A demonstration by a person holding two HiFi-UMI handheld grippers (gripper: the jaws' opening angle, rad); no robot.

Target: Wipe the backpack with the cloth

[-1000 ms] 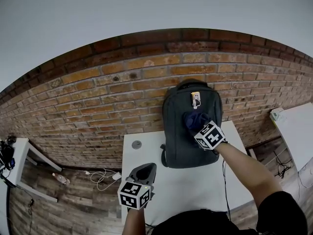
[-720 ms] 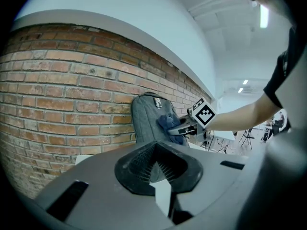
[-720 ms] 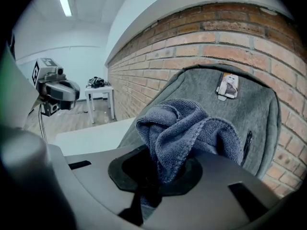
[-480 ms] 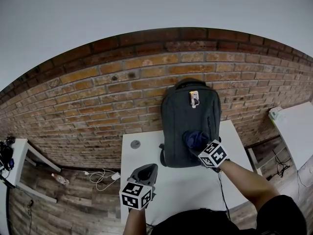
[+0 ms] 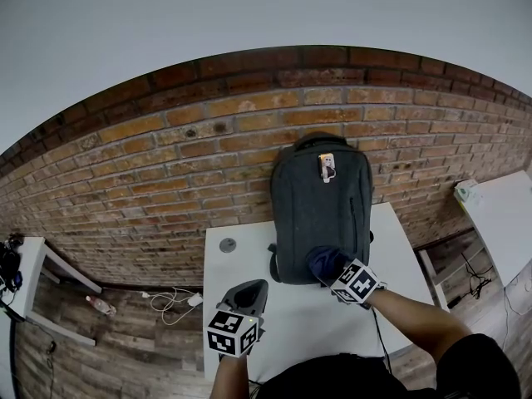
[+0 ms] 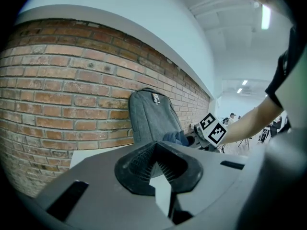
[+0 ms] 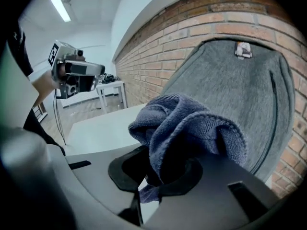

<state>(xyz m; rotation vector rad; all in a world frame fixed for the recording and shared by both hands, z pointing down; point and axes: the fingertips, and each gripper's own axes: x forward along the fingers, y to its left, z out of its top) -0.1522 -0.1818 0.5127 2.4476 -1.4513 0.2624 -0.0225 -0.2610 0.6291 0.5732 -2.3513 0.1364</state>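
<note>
so right gripper (image 5: 336,269) pinches bunched cloth (image 5: 324,262) against backpack (image 5: 318,202) lower front for wiping; left gripper (image 5: 246,293) jaws together, empty, parked clear over table (image 5: 307,327).

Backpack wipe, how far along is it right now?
Done: one stroke down the backpack front, from below the tag to its base. In hand: the right tool grips the cloth at that base. Left: probably the rest of the front; the left tool hangs shut over the table.
</note>
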